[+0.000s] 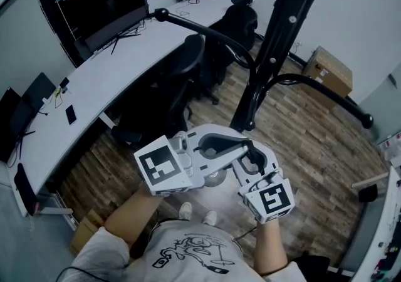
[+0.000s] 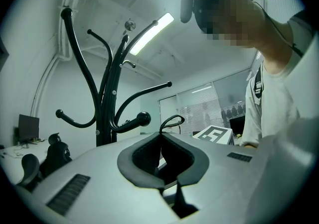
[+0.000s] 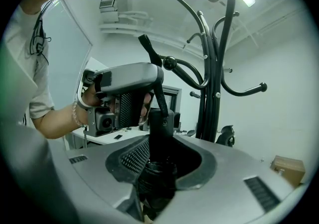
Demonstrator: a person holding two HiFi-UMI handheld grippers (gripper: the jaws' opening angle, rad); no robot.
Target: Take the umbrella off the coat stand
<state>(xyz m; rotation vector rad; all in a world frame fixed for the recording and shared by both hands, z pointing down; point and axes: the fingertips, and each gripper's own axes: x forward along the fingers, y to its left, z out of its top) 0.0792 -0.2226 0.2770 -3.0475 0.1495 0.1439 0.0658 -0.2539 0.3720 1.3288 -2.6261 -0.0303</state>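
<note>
The right gripper has its fingers clamped round the black folded umbrella, whose handle stands up between them at the centre of the right gripper view. From the handle a wrist strap runs taut toward the upper left. There the left gripper has its fingers pinched together at the tips on the strap, and the strap's loop pokes out just beyond them. In the head view both grippers sit close together at lower centre, in front of the person's chest. The umbrella is off the coat stand, whose black hooks fill the upper right, well apart from it. A long white desk with black chairs crosses the upper left, and a cardboard box lies on the wooden floor at right.
</note>
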